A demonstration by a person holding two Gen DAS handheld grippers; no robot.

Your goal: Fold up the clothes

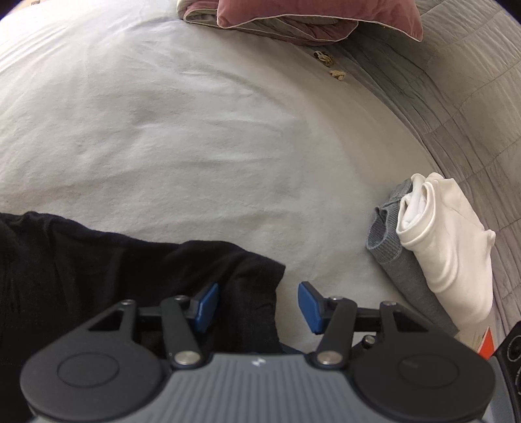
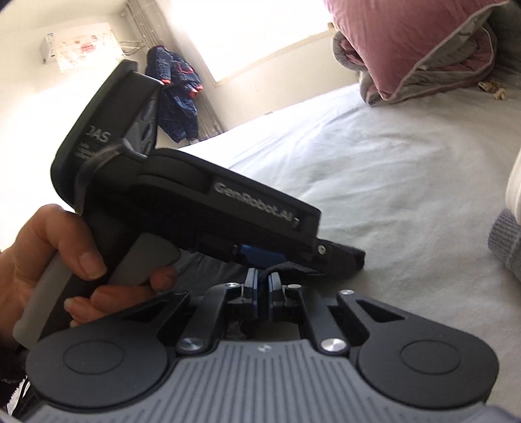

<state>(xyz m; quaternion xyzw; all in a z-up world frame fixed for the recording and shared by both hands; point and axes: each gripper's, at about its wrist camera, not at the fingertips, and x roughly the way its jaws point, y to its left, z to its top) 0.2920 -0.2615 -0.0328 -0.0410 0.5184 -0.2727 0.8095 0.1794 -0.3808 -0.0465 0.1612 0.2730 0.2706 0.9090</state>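
A black garment (image 1: 97, 270) lies on the white bed sheet (image 1: 195, 130) at the lower left of the left wrist view. My left gripper (image 1: 257, 306) is open, its blue pads (image 1: 309, 306) astride the garment's right corner. In the right wrist view my right gripper (image 2: 263, 286) is shut on a black fabric edge (image 2: 286, 268), just under the left gripper's body (image 2: 202, 208), which a hand (image 2: 49, 253) holds. A folded stack lies at the right: a white garment (image 1: 449, 240) on a grey one (image 1: 397, 260).
A maroon and grey quilt (image 1: 312, 16) is piled at the bed's far side. A grey quilted cover (image 1: 456, 97) runs along the right. A dark blue jacket (image 2: 177, 94) hangs by the window. An air conditioner (image 2: 78, 45) is on the wall.
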